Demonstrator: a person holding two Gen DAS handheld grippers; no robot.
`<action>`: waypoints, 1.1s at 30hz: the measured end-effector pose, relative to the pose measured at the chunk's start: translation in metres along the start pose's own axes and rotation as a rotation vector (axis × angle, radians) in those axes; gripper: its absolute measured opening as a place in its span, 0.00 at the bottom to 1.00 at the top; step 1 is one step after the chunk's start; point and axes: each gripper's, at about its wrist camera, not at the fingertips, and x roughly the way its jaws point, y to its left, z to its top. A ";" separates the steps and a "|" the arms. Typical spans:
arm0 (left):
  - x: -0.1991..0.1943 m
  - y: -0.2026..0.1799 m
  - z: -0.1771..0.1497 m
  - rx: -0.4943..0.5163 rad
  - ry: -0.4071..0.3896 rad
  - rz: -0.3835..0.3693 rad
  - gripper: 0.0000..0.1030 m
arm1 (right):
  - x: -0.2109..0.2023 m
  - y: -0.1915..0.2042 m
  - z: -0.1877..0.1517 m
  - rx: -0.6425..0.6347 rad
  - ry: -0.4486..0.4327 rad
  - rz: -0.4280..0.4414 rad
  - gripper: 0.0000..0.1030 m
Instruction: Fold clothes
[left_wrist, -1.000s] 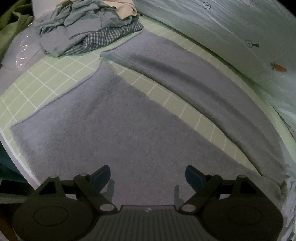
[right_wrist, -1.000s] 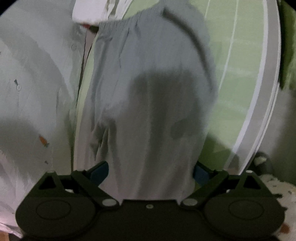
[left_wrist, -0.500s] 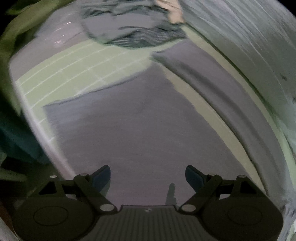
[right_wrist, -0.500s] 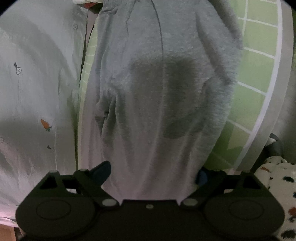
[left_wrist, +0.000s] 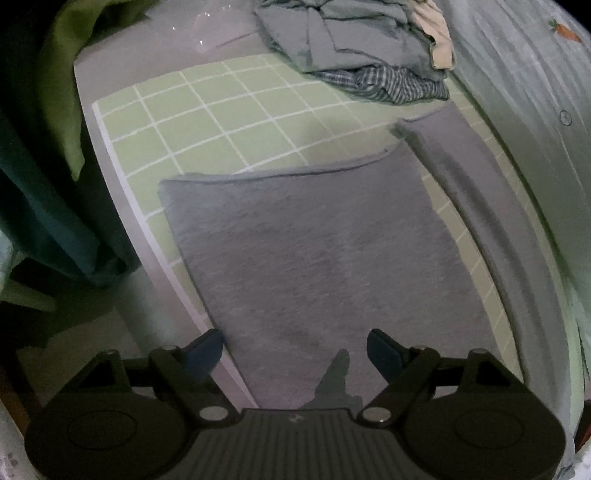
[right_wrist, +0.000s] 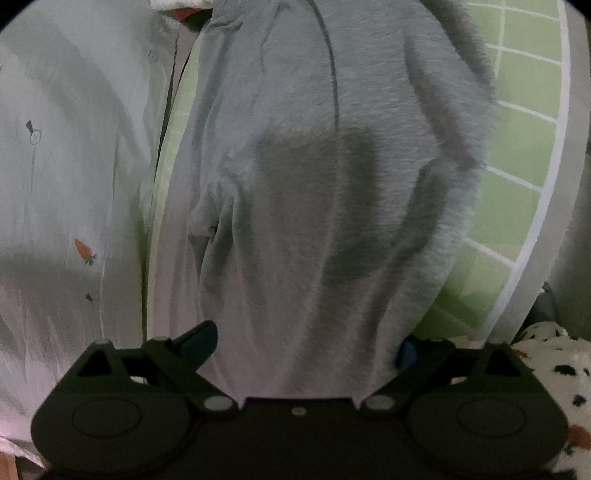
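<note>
Two grippers: left gripper (left_wrist: 294, 350) fingers apart, empty; right gripper (right_wrist: 303, 343) fingers apart.
Grey trousers (left_wrist: 314, 251): soft, limp (grip hem corners at mat (left_wrist: 221, 110) edge).

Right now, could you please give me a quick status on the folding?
Left hand-held gripper open over grey trousers. Right hand-held gripper open, trousers between its jaws. Clothes pile at far end.

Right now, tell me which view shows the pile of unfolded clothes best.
The left wrist view: the pile of unfolded clothes lies at the mat's far end, checked fabric visible beneath grey. The right wrist view shows none of it.
</note>
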 end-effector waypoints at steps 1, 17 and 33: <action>0.001 0.000 0.001 0.002 0.002 -0.001 0.82 | 0.002 0.002 -0.002 0.004 -0.006 0.000 0.93; -0.002 0.006 0.015 -0.054 -0.077 0.040 0.41 | -0.014 0.013 0.005 -0.061 -0.226 -0.172 0.90; -0.081 0.000 0.034 -0.266 -0.353 -0.108 0.00 | -0.080 0.040 0.049 -0.214 -0.492 -0.109 0.01</action>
